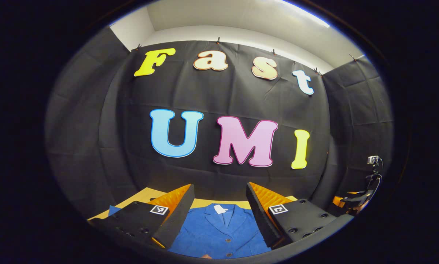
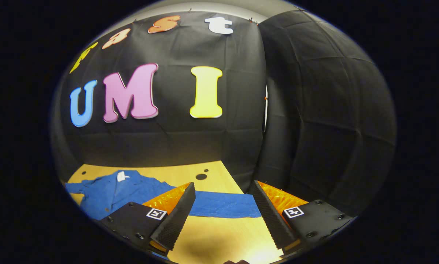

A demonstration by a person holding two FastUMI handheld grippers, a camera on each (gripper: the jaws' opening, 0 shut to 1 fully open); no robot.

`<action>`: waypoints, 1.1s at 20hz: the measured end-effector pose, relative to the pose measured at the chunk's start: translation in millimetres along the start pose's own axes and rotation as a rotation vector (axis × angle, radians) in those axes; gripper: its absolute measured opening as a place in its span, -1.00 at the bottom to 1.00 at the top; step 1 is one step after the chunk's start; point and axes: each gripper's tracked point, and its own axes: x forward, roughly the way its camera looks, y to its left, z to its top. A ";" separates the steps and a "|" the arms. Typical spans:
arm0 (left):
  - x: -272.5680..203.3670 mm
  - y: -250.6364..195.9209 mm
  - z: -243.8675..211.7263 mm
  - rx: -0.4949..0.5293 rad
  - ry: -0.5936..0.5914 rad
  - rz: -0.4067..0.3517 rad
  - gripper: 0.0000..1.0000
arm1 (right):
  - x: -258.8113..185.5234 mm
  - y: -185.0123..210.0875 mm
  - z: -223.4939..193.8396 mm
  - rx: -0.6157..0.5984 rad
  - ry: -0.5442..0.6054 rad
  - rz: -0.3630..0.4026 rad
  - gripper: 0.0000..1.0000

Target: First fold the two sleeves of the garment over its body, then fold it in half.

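both jaws are standing wide open, gripping nothing. left gripper is hovering over the jacket chest; right gripper is hanging above the table, its sleeve stretching out flat just beyond. best pinching the cuff end, then carrying it across the body. a white collar tag is showing, too small to read.

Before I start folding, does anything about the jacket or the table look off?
Nothing stands out. The blue button-front jacket lies flat and face up on the light wooden table, its sleeve stretched straight out, not yet folded. Both the left tongs and the right tongs are open above it.
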 end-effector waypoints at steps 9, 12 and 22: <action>22.2 -34.9 -24.1 0.026 0.106 0.052 0.63 | 101.8 -57.3 -140.5 0.083 0.366 -0.126 1.00; 30.7 -43.7 -31.8 0.015 0.129 0.056 0.63 | 116.8 -68.1 -161.7 0.128 0.439 -0.163 1.00; 44.5 -56.5 -33.0 0.033 0.135 0.049 0.64 | 122.9 -50.5 -179.0 0.169 0.480 -0.126 -0.22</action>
